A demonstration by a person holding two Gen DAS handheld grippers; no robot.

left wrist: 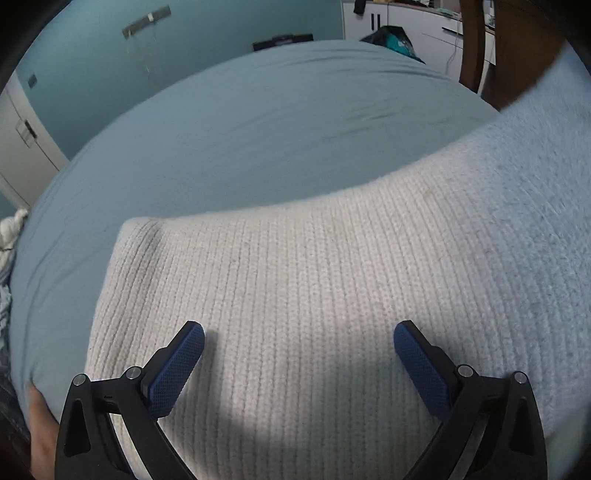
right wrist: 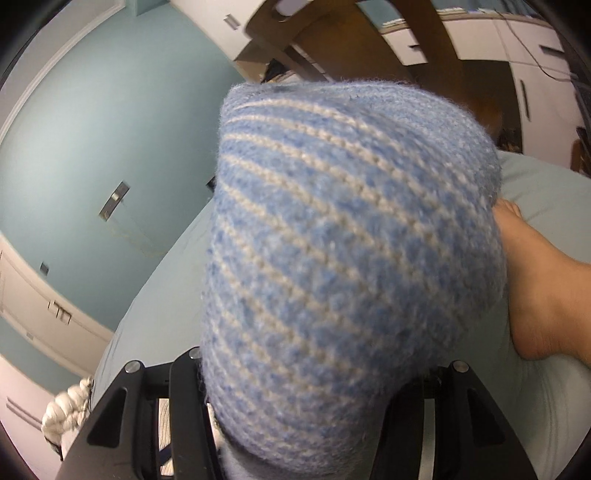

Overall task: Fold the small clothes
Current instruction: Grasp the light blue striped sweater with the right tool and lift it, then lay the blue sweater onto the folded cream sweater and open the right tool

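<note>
A cream ribbed knit garment (left wrist: 314, 266) lies spread on the pale blue bed (left wrist: 221, 129). Its right side rises off the sheet, blurred and bluish. My left gripper (left wrist: 299, 328) hovers just above the cloth, open, its blue pads (left wrist: 177, 369) wide apart with nothing between them. In the right wrist view a bunch of blue knit with thin white stripes (right wrist: 332, 240) bulges up over my right gripper (right wrist: 295, 391) and hides its fingertips. The jaws stand close on either side of the bunch and hold it lifted off the bed.
A person's bare foot (right wrist: 546, 295) rests on the bed (right wrist: 546, 177) to the right of the lifted cloth. A wooden chair (left wrist: 517, 48) stands beyond the bed's far right side. White cabinets (left wrist: 406, 22) and a teal wall (left wrist: 92, 55) lie behind.
</note>
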